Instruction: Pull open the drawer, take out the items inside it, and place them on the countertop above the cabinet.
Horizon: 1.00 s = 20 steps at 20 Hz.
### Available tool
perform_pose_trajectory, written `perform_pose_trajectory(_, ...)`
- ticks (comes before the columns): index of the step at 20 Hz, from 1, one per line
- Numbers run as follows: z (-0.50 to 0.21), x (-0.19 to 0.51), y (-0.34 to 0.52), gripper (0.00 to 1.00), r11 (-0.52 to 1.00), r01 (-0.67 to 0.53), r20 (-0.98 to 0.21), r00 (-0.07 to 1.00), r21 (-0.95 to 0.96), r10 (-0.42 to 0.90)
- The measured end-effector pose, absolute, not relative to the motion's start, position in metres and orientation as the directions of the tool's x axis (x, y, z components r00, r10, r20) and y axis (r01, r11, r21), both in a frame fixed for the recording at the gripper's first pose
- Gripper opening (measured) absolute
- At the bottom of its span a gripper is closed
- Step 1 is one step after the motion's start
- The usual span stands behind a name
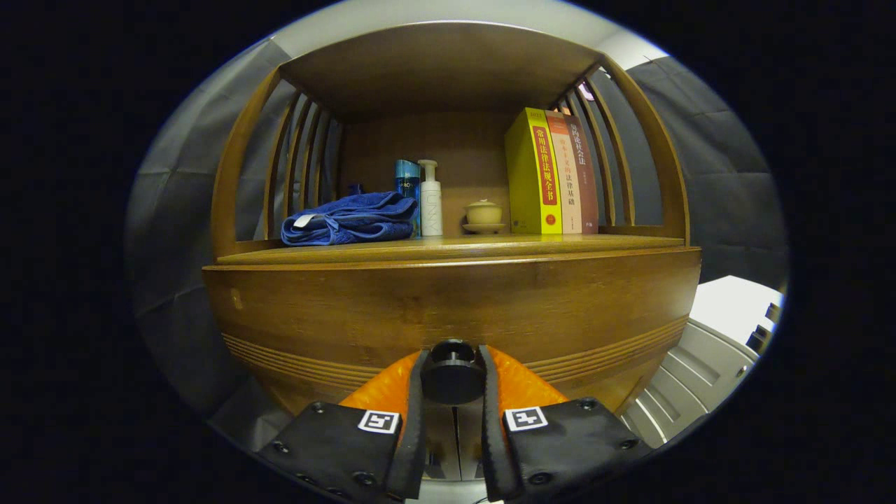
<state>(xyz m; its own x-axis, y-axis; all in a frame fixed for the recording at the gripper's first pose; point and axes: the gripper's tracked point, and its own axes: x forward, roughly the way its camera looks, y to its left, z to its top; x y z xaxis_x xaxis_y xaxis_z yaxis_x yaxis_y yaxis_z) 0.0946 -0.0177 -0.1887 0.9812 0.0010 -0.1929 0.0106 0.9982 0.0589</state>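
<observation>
A wooden cabinet stands right in front of me, its drawer front (pixel 448 301) a wide brown panel with grooved lines along the bottom. A round dark knob (pixel 452 374) sticks out of that panel. My gripper (pixel 452 381) is shut on the knob, one finger pressing each side. Above the drawer runs the countertop (pixel 546 243), a shelf under a wooden canopy with slatted sides. The drawer's inside is hidden.
On the countertop lie a folded blue towel (pixel 350 219), a blue bottle (pixel 407 182), a white pump bottle (pixel 430 203), a small lidded cup on a saucer (pixel 483 215) and three upright books (pixel 549 171). A white slatted surface (pixel 689 378) lies low to the right.
</observation>
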Motion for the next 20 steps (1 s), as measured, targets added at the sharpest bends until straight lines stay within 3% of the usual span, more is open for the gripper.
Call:
perform_pose_trajectory(5,-0.186,0.052,-0.018,0.37,0.996,0.03,-0.199,0.98,0.082,-0.013)
perform_pose_trajectory(20,-0.182,-0.013,-0.018,0.36,0.997,0.017,-0.243,0.97,0.073,0.001)
